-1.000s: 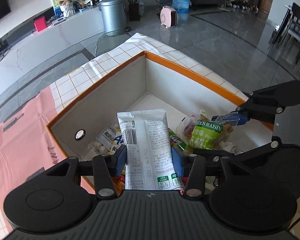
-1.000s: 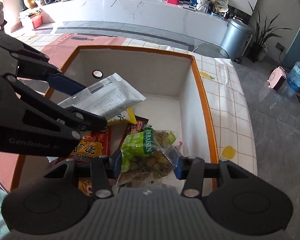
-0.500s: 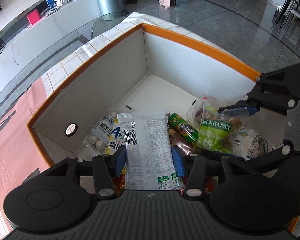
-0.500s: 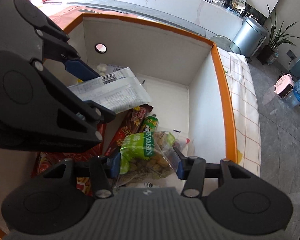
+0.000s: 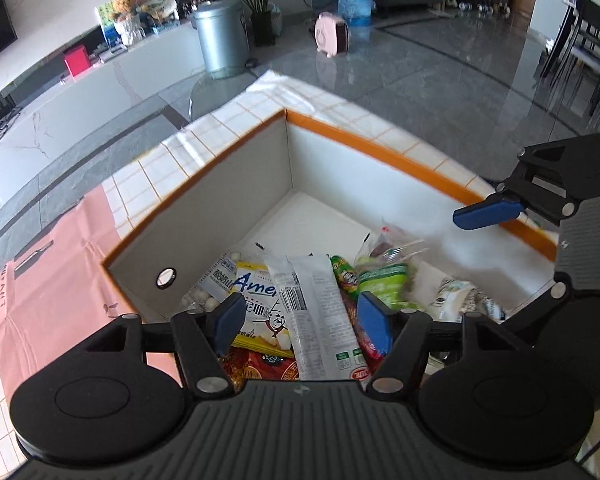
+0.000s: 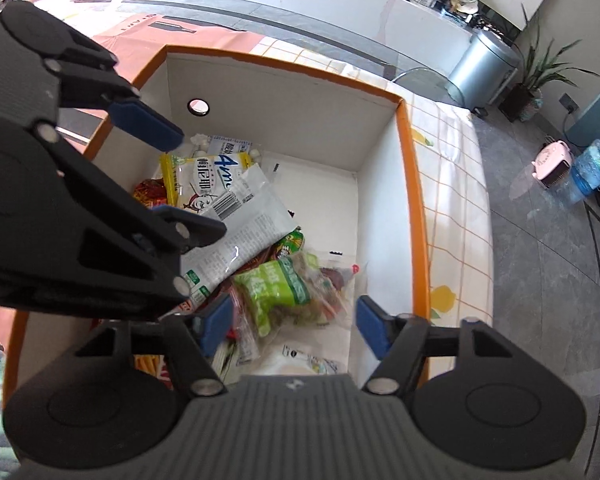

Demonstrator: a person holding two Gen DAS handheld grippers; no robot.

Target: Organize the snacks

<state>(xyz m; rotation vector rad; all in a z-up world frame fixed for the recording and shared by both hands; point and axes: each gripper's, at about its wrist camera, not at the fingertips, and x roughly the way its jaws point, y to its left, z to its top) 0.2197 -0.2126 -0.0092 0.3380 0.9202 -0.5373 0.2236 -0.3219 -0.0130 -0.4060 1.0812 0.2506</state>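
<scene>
Over the box (image 5: 380, 152), both jaws are opening, white packet (image 5: 320, 312) and raisin bag (image 6: 276, 292) now released.

Over an orange-rimmed box (image 6: 414, 184) the right gripper (image 6: 296, 326) is opening its jaws, and a green raisin bag (image 6: 276, 292) lies between the blue pads, touching neither. The left gripper (image 6: 168, 176) reaches in from the left above a white packet (image 6: 246, 220), jaws opening. Both packs rest on other snacks piled in the box.

The box (image 5: 380, 156) stays bare at its far corner; snack packets (image 5: 316, 312) crowd its near floor.
</scene>
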